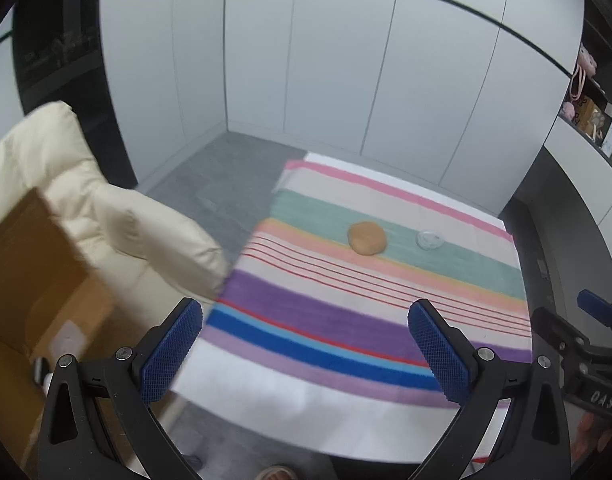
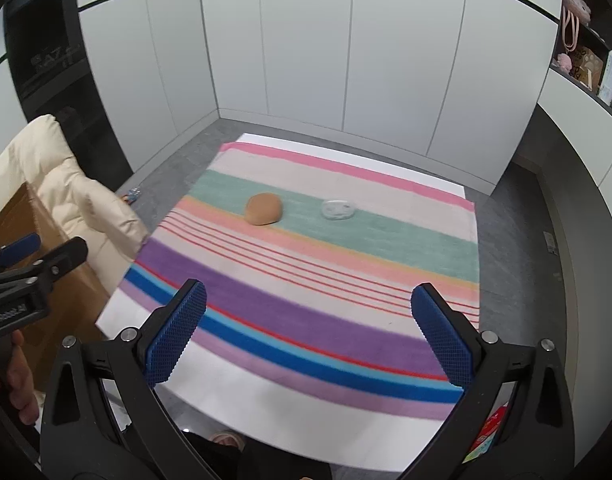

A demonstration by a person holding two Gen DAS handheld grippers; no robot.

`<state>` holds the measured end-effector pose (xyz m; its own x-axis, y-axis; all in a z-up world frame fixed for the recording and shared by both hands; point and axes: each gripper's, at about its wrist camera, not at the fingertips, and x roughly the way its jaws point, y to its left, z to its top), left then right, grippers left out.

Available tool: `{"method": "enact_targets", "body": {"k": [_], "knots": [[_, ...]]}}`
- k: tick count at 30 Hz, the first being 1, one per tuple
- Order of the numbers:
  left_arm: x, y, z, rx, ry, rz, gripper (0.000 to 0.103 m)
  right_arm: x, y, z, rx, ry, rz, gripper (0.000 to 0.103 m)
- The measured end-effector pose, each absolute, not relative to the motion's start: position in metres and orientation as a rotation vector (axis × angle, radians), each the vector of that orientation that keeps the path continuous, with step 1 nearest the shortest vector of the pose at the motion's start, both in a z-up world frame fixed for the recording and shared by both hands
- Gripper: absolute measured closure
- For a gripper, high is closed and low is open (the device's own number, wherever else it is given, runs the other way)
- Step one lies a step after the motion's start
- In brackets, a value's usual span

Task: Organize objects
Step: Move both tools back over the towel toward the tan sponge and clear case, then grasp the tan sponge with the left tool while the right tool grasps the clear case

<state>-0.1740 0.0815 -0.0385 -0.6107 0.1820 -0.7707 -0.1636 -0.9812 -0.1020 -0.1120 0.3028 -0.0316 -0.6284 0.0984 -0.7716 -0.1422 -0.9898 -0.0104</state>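
Matt striped cloth (image 2: 306,280), seemingly fleecy

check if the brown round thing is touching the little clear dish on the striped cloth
Apart. The right wrist view shows the brown round thing and the clear dish with a bare stretch of green stripe on the striped cloth between them.

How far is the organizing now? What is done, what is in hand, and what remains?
Nothing looks done yet. The brown round object and the clear glass dish lie apart on the striped cloth. Nothing is in hand: the left gripper and the right gripper are open and empty. Both items remain to be handled.
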Motion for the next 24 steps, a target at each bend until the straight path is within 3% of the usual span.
{"method": "enact_targets", "body": {"k": [7,20,24], "knots": [[-0.221,0.119,-0.085,-1.386,-0.005,2.568,0.0,-0.148,0.33,-0.068,-1.282,-0.003,2.647,0.0],[-0.313,0.183,-0.173,-1.39,0.117,2.475,0.0,-0.254,0.371,-0.175,-1.403,0.003,2.63,0.0],[-0.329,0.192,-0.188,-1.389,0.119,2.451,0.0,-0.288,0.391,-0.208,-1.44,0.083,2.608,0.0]]}}
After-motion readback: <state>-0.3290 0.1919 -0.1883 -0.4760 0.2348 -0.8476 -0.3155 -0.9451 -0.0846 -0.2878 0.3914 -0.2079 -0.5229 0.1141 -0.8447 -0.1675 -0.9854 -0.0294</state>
